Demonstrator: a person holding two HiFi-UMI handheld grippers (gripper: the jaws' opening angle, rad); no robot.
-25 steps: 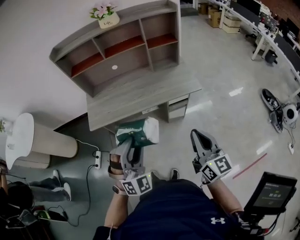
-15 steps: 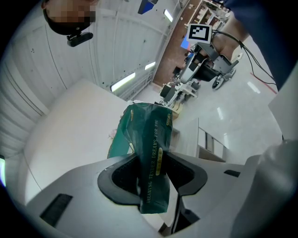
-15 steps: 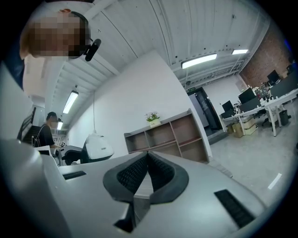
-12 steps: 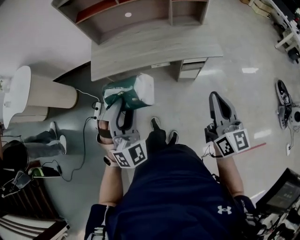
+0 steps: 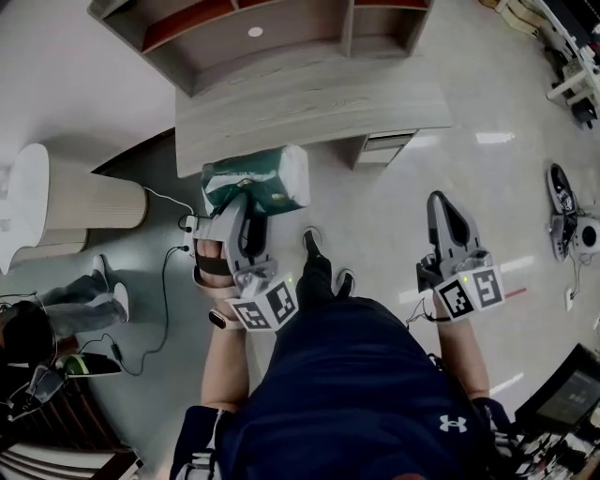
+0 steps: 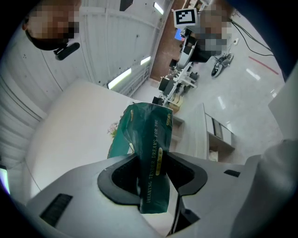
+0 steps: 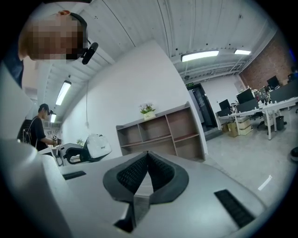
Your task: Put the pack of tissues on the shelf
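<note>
Two tools show in the head view, one in each of your hands. Your left hand-held gripper [image 5: 247, 208] is clamped on the pack of tissues [image 5: 261, 178], a green and white pack held in the air just before the near edge of the tabletop [image 5: 319, 103]. The shelf [image 5: 375, 23] stands at the far side of that tabletop, and the pack is not yet on it. Your right hand-held gripper [image 5: 440, 202] is well apart to the right, over bare floor, with its jaws together and nothing in them. A power strip [image 5: 190, 223] lies on the floor just left of your left hand.

Looking along the left hand-held gripper [image 6: 153, 168], you see both dark pads pressing on the green wrapper of the pack of tissues [image 6: 148, 139], which stands upright between them and rises past the tips.

Looking along the right hand-held gripper [image 7: 147, 156], you see the ribbed pads meet at the tips with nothing between them. Beyond them the shelf [image 7: 163, 132] stands against the white wall with a flower pot [image 7: 148, 111] on top. At the left edge the pack of tissues [image 7: 97, 146] shows white, in the other tool's grip.
</note>
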